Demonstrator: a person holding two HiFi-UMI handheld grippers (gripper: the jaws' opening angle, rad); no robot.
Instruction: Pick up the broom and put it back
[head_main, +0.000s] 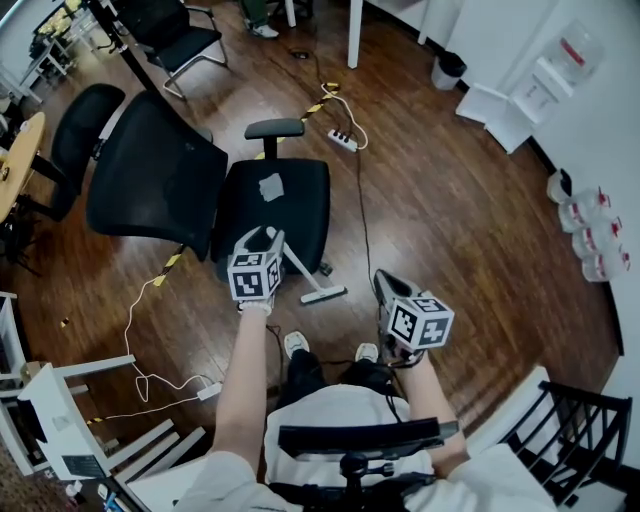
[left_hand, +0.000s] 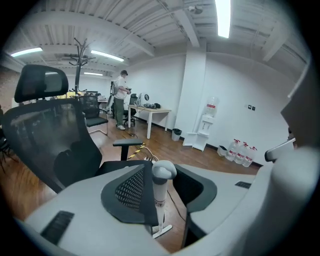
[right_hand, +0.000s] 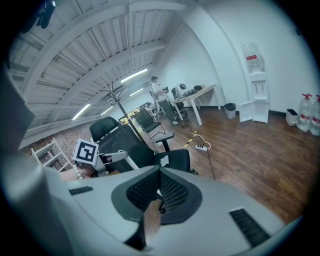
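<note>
The broom (head_main: 298, 268) has a white handle and a small white head (head_main: 323, 296) resting on the wooden floor in front of a black office chair (head_main: 277, 200). My left gripper (head_main: 265, 238) is at the handle's top. In the left gripper view the rounded handle end (left_hand: 163, 172) stands upright between the jaws of the left gripper (left_hand: 165, 189). It lies against the left pad (left_hand: 131, 189), with a gap to the right pad, so the jaws are open. My right gripper (head_main: 386, 284) hangs to the right, apart from the broom, and its pads (right_hand: 159, 192) meet with nothing between them.
A second black mesh chair (head_main: 155, 175) stands left of the first. A power strip (head_main: 342, 140) and cables lie on the floor beyond. White shelving (head_main: 60, 420) is at lower left, a black chair (head_main: 570, 420) at lower right, water bottles (head_main: 590, 225) by the right wall.
</note>
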